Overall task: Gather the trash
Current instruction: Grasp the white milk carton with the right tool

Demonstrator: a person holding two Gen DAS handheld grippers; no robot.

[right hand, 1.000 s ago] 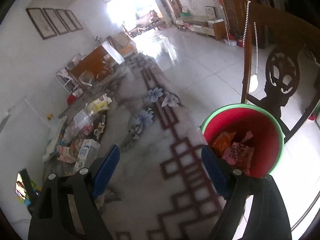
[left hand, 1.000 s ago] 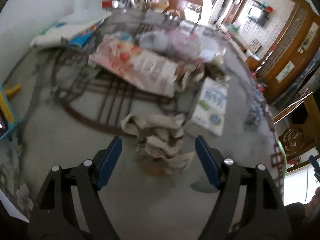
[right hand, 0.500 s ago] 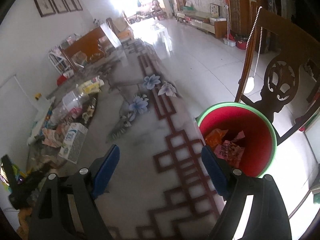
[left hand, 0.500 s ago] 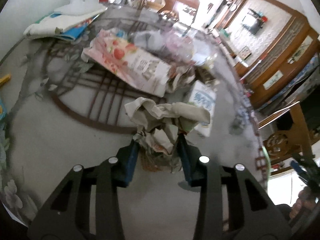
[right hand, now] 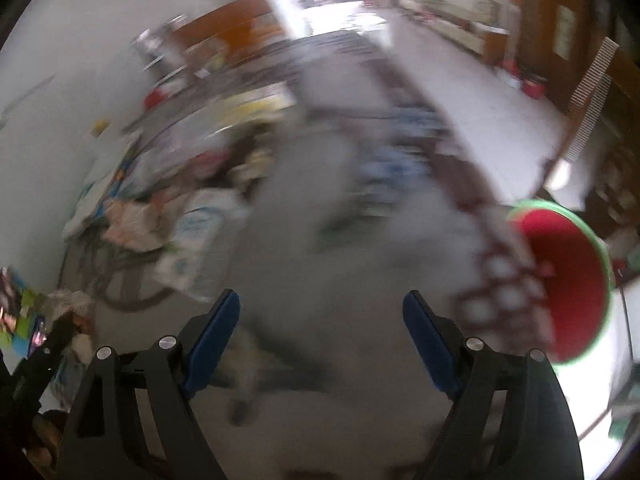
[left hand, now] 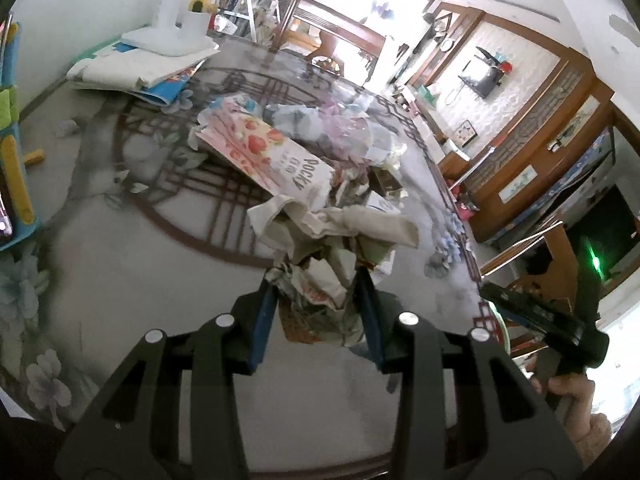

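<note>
Where trash lies piled, "POCKY"-lettered box.

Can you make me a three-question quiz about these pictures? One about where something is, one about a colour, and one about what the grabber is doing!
1. Where is the Pocky box?
A. in the bin
B. on the table, beyond the crumpled paper
C. in the right gripper

2. What colour is the inside of the bin?
A. red
B. blue
C. yellow

3. What is the left gripper doing?
A. open, empty
B. shut on the crumpled paper
C. holding a cup

Answers:
1 B: it lies behind the paper.
2 A: red inside, green rim.
3 B: the jaws pinch the paper's lower part.
</note>
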